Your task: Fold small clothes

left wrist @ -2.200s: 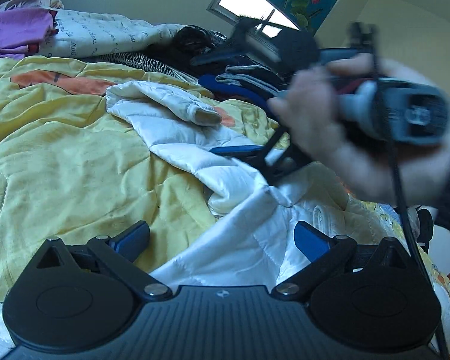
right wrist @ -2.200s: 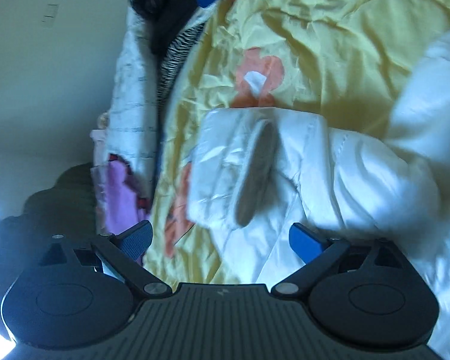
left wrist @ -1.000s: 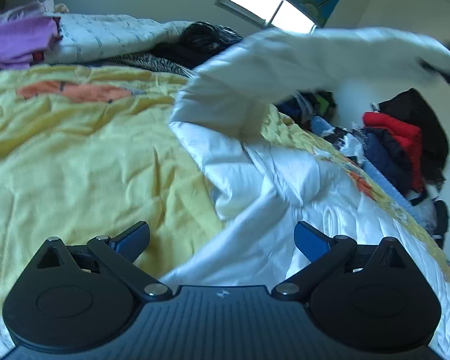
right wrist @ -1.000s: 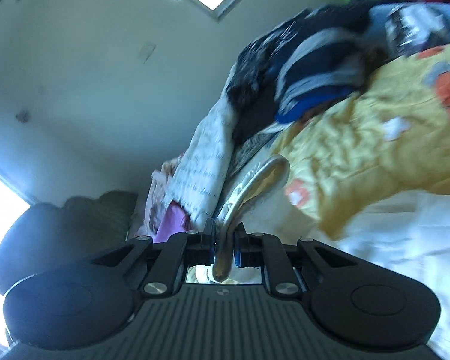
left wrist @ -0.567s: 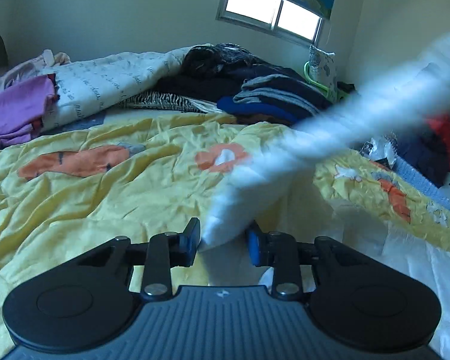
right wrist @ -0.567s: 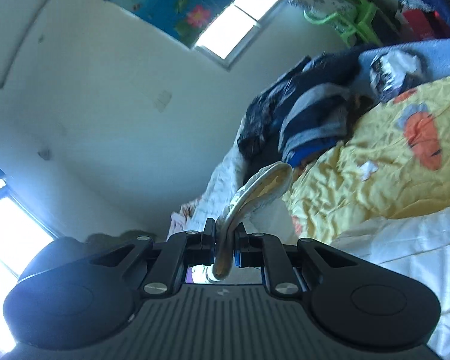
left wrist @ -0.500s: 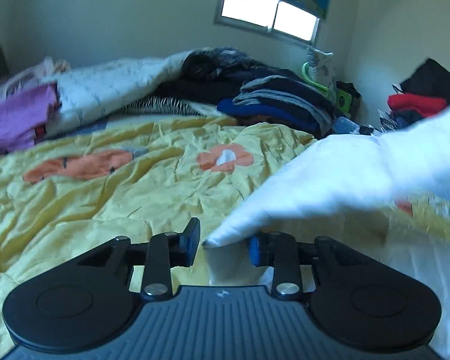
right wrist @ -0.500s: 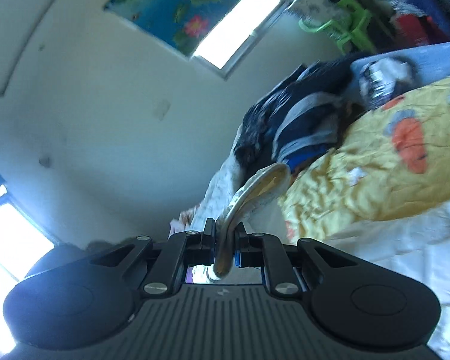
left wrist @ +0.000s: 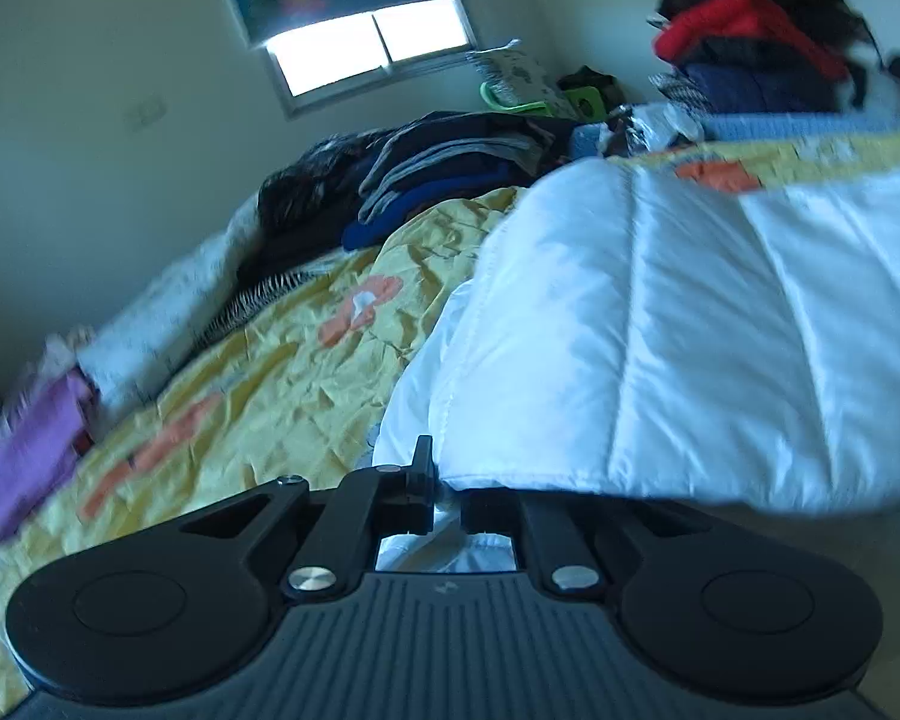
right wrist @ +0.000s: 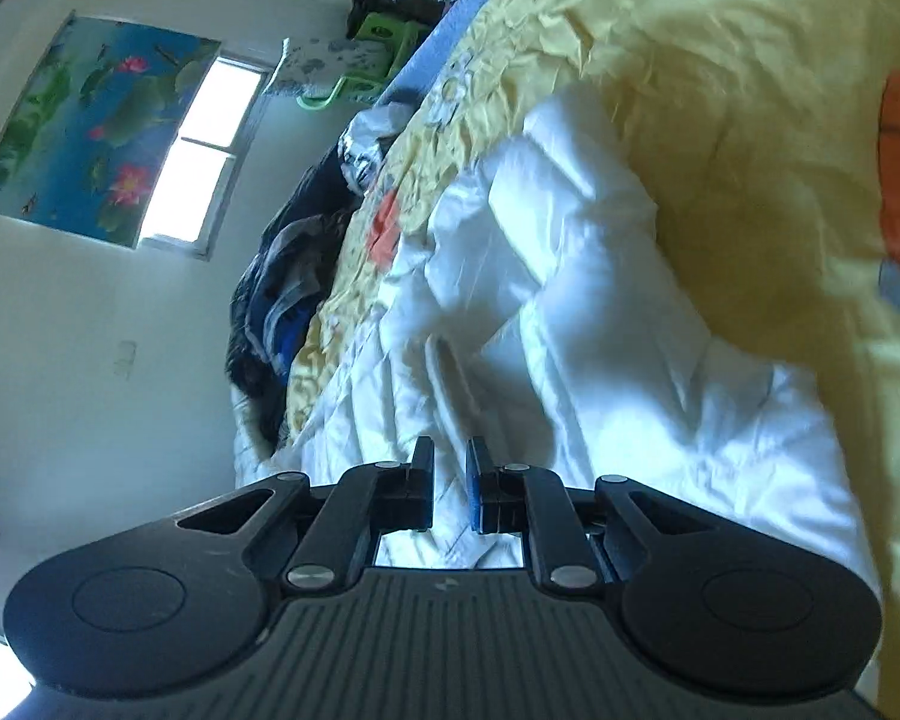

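Note:
A white quilted jacket (left wrist: pixel 660 330) is spread over the yellow bedspread (left wrist: pixel 282 384). My left gripper (left wrist: pixel 447 480) is shut on the jacket's near edge, and the cloth drapes over its right finger. In the right wrist view the jacket (right wrist: pixel 570 312) lies crumpled on the yellow bedspread (right wrist: pixel 720 90). My right gripper (right wrist: pixel 450 480) has its fingers close together with a narrow gap. White cloth shows through that gap, and I cannot tell if it is pinched.
Piles of dark folded clothes (left wrist: pixel 450 162) lie at the far side of the bed under the window (left wrist: pixel 366 48). A red and black pile (left wrist: pixel 750 42) is at the right. Purple cloth (left wrist: pixel 30 450) lies at the left edge.
The left gripper has closed tight on the jacket's edge, and the jacket has come down flat across the bed. The right gripper has swung down toward the jacket; the cuff it pinched no longer sticks up.

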`<state>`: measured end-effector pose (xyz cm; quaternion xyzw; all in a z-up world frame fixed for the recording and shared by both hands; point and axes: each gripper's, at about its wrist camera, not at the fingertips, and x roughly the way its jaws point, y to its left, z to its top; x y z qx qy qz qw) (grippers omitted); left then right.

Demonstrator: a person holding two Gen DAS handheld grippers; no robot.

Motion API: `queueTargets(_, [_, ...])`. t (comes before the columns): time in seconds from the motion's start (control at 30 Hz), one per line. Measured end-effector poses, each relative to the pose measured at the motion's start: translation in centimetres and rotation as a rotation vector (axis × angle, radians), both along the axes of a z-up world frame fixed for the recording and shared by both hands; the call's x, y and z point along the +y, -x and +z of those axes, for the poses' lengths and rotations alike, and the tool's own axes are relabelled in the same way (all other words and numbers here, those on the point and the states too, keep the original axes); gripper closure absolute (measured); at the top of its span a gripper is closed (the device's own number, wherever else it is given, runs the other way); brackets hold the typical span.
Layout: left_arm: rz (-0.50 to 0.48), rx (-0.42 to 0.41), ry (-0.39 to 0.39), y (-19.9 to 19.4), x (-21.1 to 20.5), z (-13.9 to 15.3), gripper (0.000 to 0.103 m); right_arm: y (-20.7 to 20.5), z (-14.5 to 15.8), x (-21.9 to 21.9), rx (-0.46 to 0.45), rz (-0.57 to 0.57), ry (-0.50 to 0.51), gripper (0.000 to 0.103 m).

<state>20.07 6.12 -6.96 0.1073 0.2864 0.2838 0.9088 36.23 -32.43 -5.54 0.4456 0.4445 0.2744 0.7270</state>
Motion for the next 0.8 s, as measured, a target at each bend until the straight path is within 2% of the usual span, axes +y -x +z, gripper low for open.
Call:
queueTargets(0.07, [0.000,0.004,0.002,0.1,-0.1,-0.3,0.096,0.0,0.1,0.1,0.013,-0.004,-0.034,0.077])
queueTargets(0.13, [0.005,0.004,0.006,0.2,-0.1,-0.5,0.096,-0.2,0.1,0.4,-0.003,-0.013,-0.038,0.035])
queueTargets(0.17, [0.008,0.005,0.006,0.2,-0.2,-0.5,0.096,0.0,0.8,-0.1,-0.027,-0.016,-0.024,0.032])
queueTargets(0.37, [0.019,0.039,0.002,-0.2,-0.3,-0.7,0.096,-0.5,-0.4,0.8,0.001,0.029,-0.016,0.036])
queueTargets(0.47, [0.023,0.054,0.006,-0.4,-0.3,-0.9,0.096,-0.6,-1.3,2.4,0.037,0.074,0.031,0.037])
queueTargets(0.57, [0.022,0.054,0.015,-0.3,-0.2,-0.9,0.096,-0.7,-1.8,4.0,0.054,0.114,0.089,0.047])
queueTargets(0.73, [0.021,0.059,0.021,-0.3,-0.1,-1.0,0.096,-0.3,-1.7,3.5,0.048,0.090,0.074,0.047])
queueTargets(0.8, [0.021,0.061,0.022,-0.4,-0.1,-1.0,0.096,0.1,-1.0,2.9,0.009,0.067,0.095,0.047])
